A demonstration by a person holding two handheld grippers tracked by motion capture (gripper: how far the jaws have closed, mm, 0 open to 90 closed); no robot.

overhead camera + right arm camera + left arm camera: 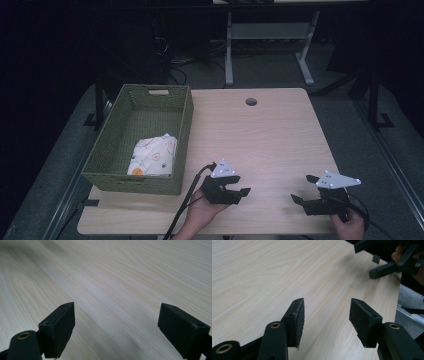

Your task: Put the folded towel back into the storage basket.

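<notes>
a green woven basket (115, 150) sits on the left side of the table (270, 135), with a folded patterned cloth (153, 156) inside at its near end. right of the basket, the left gripper (239, 192) hangs open and empty over bare wood. further right of the basket, the right gripper (303, 189) gapes wider, empty too.

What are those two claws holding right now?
Nothing. The left gripper and right gripper both stand open over the bare table; the folded cloth lies in the basket.
</notes>
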